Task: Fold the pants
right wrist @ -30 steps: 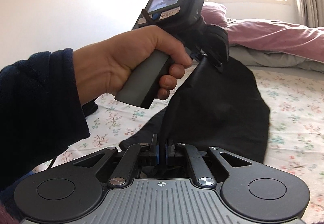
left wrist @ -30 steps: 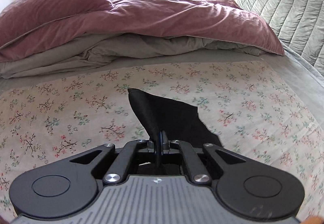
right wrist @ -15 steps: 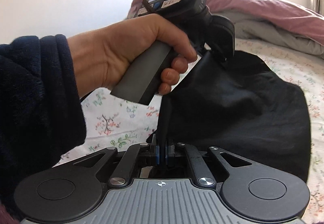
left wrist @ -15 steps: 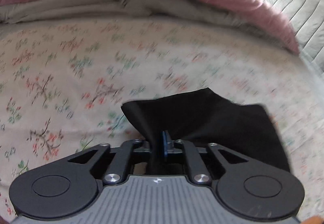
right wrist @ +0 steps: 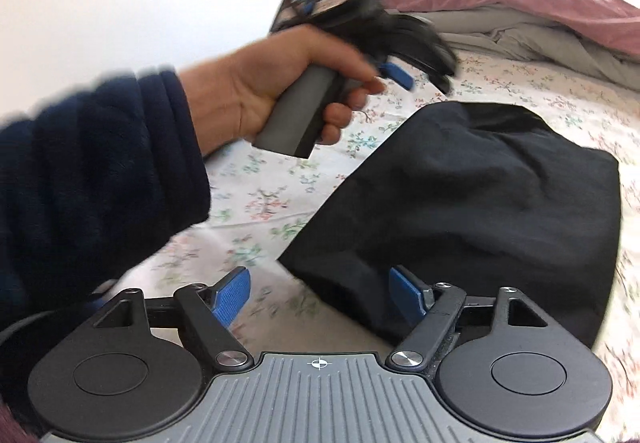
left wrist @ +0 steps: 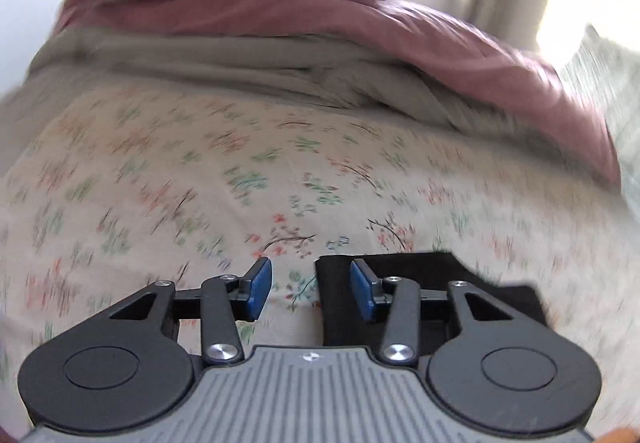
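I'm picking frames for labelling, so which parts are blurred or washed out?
Left wrist view: floral bedsheet and pink duvet smeared by motion, window blown out. Right wrist view: black pants fairly sharp, left hand-held gripper blurred, wall glaring white.

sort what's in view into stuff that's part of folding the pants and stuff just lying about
Part of the job:
- black pants, lying on the flowered sheet
- left claw, jaws opening, nothing gripped
- right claw, jaws opening, pants edge between them but not pinched

Just lying about:
- pink duvet
- grey blanket under it
- grey quilted cushion
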